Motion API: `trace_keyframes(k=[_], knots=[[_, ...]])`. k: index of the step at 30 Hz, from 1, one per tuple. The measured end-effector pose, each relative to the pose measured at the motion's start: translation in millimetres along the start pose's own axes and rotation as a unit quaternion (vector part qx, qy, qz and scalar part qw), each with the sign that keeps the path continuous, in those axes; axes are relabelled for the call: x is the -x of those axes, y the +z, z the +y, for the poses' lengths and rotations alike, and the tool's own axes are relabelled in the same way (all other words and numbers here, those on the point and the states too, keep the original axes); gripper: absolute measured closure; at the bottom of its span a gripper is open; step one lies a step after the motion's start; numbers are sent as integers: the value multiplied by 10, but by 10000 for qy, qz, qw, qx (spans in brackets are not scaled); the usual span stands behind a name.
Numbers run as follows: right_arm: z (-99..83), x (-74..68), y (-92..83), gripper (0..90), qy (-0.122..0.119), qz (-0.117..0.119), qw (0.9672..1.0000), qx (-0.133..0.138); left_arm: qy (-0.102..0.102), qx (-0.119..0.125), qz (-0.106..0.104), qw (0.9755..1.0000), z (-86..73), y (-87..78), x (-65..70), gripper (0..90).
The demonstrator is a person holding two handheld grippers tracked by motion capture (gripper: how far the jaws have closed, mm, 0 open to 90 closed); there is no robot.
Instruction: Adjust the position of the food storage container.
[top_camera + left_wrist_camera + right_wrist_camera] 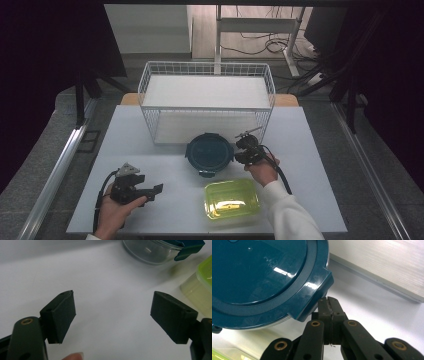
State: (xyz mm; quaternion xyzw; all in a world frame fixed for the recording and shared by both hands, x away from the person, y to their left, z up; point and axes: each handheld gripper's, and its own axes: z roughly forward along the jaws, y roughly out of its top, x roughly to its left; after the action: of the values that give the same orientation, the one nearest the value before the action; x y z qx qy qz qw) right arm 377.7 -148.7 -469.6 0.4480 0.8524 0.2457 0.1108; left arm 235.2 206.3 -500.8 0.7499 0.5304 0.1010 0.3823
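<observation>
- Pressed together, right claw beside blue lid tab: could slip off and skid the round container.
- Spread, left claw idle over counter.

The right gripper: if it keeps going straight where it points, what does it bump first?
Probably the latch tab of the round dark-teal lid on the clear container; the shut right gripper sits right beside it.
</observation>
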Motion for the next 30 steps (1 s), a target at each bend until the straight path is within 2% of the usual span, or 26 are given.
trace_keyframes(k=[9, 13, 15, 18, 25, 28, 30], knots=[[15, -8, 30, 895, 45, 35, 9999, 87, 5, -13, 8, 10000, 2, 13, -4, 200], [6, 23, 21, 895, 67, 176, 9997, 143, -19, 0, 6, 10000, 7, 24, 2, 200], [-6, 48, -21, 895, 108, 356, 9990, 234, -13, -6, 18, 10000, 1, 24, 0, 200], [-36, 80, -123, 895, 45, 338, 9985, 419, -42, -9, 58, 10000, -17, 14, -21, 200], [-180, 177, -417, 894, 89, 548, 9943, 910, -107, 68, 57, 9999, 34, 26, -32, 200], [-253, 197, -475, 894, 85, 685, 9919, 1065, -101, 58, 38, 9999, 11, 16, -22, 200], [-286, 201, -483, 894, 45, 738, 9914, 1077, -114, 110, 24, 9999, 1, -2, -18, 200]])
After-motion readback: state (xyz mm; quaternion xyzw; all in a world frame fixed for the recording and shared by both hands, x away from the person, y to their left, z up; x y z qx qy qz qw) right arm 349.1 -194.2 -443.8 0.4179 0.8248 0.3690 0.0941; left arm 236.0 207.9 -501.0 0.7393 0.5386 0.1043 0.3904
